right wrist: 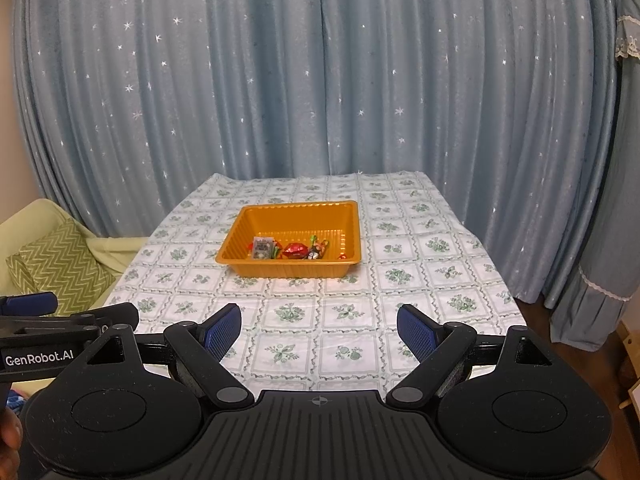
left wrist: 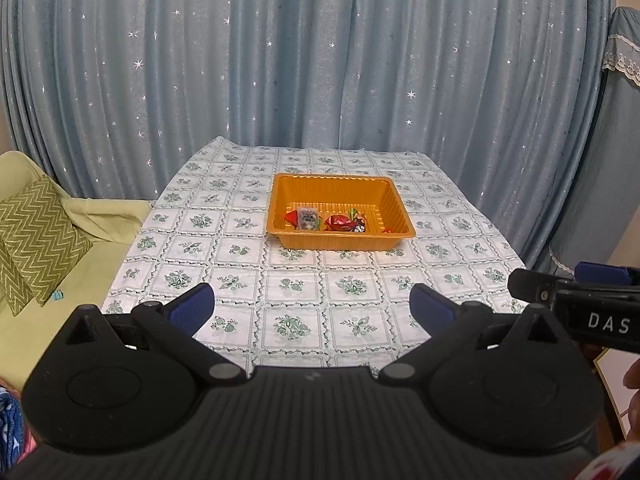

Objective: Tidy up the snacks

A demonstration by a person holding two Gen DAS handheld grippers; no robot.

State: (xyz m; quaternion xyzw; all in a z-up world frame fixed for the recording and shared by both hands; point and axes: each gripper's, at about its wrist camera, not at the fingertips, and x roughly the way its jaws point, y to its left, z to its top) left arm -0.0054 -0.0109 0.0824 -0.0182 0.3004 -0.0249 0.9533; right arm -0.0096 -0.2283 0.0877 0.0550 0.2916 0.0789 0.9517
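An orange plastic tray stands in the middle of the table. Inside it lie several wrapped snacks: a grey-and-white packet, a red wrapped sweet and a dark sweet with green ends. My left gripper is open and empty, held over the near edge of the table, well short of the tray. My right gripper is open and empty too, at about the same distance. Each gripper shows at the edge of the other's view.
The table has a white cloth with green flower squares. A blue star-pattern curtain hangs behind it. A pale green sofa with a zigzag cushion stands at the left. A blue cloth-covered object stands at the right.
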